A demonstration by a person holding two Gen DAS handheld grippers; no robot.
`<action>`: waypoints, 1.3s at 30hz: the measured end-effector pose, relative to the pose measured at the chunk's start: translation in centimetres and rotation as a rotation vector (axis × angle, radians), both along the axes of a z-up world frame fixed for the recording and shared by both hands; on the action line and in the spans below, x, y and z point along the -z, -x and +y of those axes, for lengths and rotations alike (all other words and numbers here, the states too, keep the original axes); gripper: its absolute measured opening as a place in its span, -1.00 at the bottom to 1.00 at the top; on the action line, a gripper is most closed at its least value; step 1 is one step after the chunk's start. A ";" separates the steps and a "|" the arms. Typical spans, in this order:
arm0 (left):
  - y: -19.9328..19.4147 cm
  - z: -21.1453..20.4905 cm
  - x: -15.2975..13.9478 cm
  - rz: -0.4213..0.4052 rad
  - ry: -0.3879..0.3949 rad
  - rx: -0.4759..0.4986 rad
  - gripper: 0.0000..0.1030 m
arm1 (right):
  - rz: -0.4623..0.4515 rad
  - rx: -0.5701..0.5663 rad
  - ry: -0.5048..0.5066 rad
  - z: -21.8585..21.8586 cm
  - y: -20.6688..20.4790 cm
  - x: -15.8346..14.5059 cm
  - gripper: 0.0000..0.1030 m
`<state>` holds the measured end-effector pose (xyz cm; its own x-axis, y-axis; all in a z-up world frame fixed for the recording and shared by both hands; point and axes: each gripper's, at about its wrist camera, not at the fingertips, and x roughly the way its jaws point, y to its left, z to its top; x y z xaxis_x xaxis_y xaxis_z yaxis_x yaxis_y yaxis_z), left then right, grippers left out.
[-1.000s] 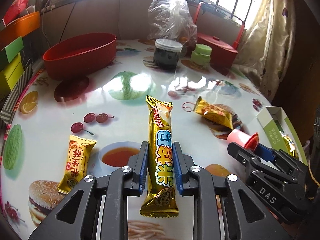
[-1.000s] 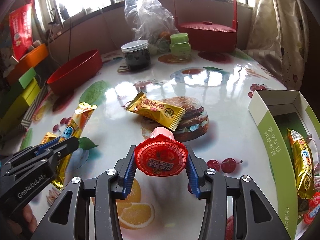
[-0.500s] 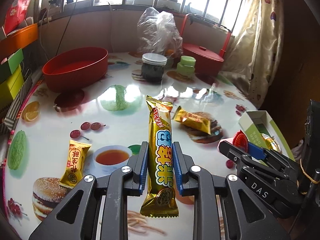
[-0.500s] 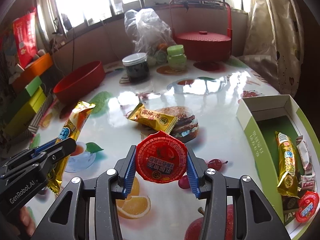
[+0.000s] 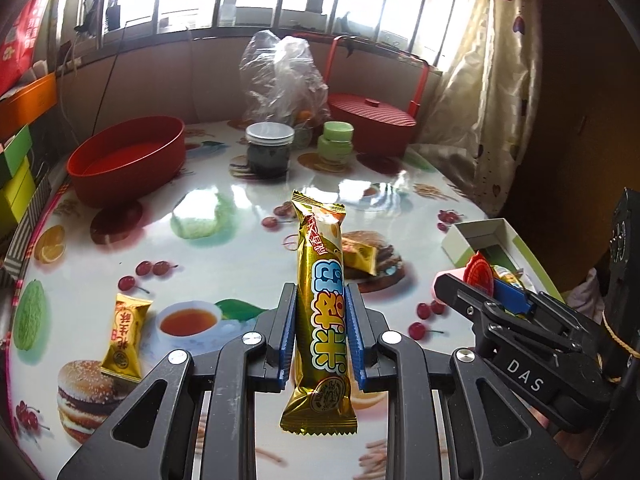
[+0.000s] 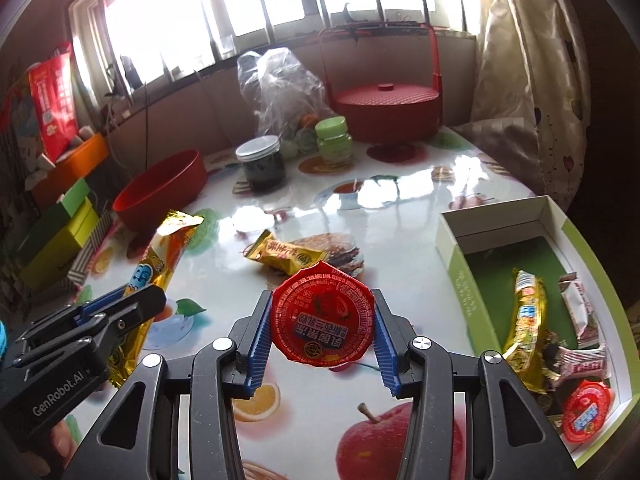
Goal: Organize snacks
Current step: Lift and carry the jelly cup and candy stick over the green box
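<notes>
Item, left gripper (image 5: 320, 334): clamped at mid-length on a long gold snack bar (image 5: 322, 320), held upright and clear of the table (image 5: 240, 208). Item, right gripper (image 6: 318, 330): closed on a red-lidded jelly cup (image 6: 322, 318), lid facing the camera. Change over the last second: both grippers have risen and swung toward the green-and-white box (image 6: 456, 276), which now fills much more of the right wrist view; the table shows farther below in both views. Meaning, as judged: both pickups are done and the carry to the box is under way, with release the step to come. Box contents: a matching gold bar (image 6: 524, 320), pale wrapped sweets (image 6: 580, 356) and a second red-lidded cup (image 6: 586, 404). Still loose on the table: a small gold packet (image 5: 124, 330) at the left, another gold packet (image 6: 286, 256) lying on the printed hamburger. Hidden or unclear: the cup's body sits behind its own lid; the held bar covers part of the central packet in the left view; the box's near corner is cut off by the frame edge, and the dark pieces among the sweets cannot be identified.
</notes>
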<state>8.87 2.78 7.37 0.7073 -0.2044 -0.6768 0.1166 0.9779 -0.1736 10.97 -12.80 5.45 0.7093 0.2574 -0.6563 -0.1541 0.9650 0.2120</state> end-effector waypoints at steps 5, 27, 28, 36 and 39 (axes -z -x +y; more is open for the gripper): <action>0.0 -1.5 -0.4 -0.006 -0.004 0.032 -0.53 | -0.015 0.026 -0.013 -1.6 0.4 -0.7 -0.13; -1.6 -9.2 -1.9 -0.006 0.013 0.193 -0.53 | -0.078 0.153 -0.023 -9.5 1.1 -3.4 -0.14; -1.7 -9.5 -1.8 -0.003 0.014 0.199 -0.53 | -0.079 0.164 -0.022 -9.9 1.0 -3.4 -0.14; -2.8 -12.4 -1.3 0.027 0.034 0.248 -0.53 | -0.075 0.221 -0.014 -13.4 1.0 -3.3 -0.14; -3.2 -13.4 -1.1 0.039 0.038 0.260 -0.53 | -0.072 0.234 -0.004 -14.3 1.0 -3.1 -0.14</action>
<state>12.12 -10.59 8.43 0.6013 -0.4017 -0.6907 0.3555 0.9087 -0.2190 10.02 -27.12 8.51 0.7945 0.0831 -0.6016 0.0587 0.9754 0.2123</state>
